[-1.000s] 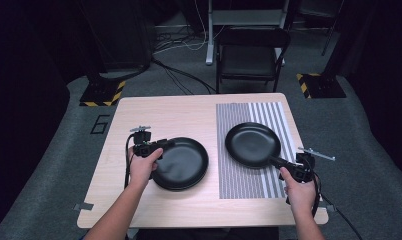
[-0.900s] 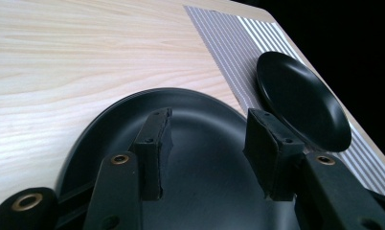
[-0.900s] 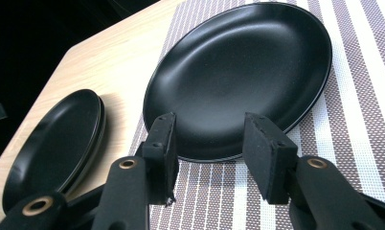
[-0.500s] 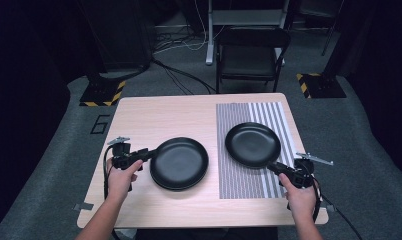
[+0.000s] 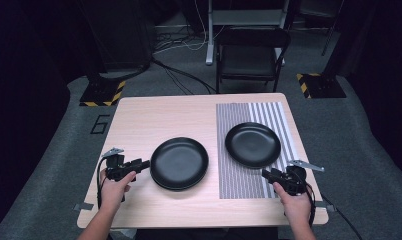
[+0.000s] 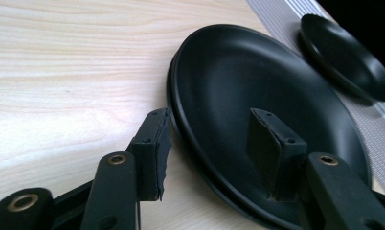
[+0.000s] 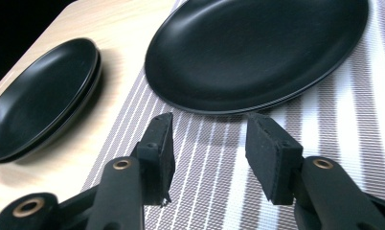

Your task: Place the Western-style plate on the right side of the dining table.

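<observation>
The black plates point(image 5: 179, 163) sit stacked on the wooden table point(image 5: 154, 120), just left of the striped mat point(image 5: 239, 175). The left gripper point(image 5: 145, 164) straddles their rim, jaws apart, gripping nothing. The right gripper point(image 5: 265, 173) gapes empty near another plate point(image 5: 252, 144) on the mat.

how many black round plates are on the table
3, as far as the views show. Two black round plates sit stacked on the bare wood, the stack's double rim clear in the right gripper view. One lies on the striped mat. More could hide within the stack.
</observation>
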A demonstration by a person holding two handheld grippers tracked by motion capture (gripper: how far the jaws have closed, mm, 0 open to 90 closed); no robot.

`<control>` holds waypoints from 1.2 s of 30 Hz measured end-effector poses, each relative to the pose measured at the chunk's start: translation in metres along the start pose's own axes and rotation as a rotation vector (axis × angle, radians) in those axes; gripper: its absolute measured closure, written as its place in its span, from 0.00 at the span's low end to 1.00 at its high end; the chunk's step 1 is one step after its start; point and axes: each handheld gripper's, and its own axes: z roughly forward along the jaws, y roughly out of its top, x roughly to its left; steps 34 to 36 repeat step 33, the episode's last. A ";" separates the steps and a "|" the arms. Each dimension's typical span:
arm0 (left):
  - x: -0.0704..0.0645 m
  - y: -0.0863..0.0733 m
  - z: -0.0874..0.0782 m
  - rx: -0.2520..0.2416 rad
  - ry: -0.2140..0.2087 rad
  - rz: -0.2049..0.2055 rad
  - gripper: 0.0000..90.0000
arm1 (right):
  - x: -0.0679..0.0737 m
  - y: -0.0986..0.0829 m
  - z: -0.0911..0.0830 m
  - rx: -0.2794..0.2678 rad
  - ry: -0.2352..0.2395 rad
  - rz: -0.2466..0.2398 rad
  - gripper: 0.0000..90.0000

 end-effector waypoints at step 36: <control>0.046 -0.004 0.009 0.038 0.174 0.028 0.50 | -0.014 -0.026 0.009 0.013 -0.205 -0.089 0.51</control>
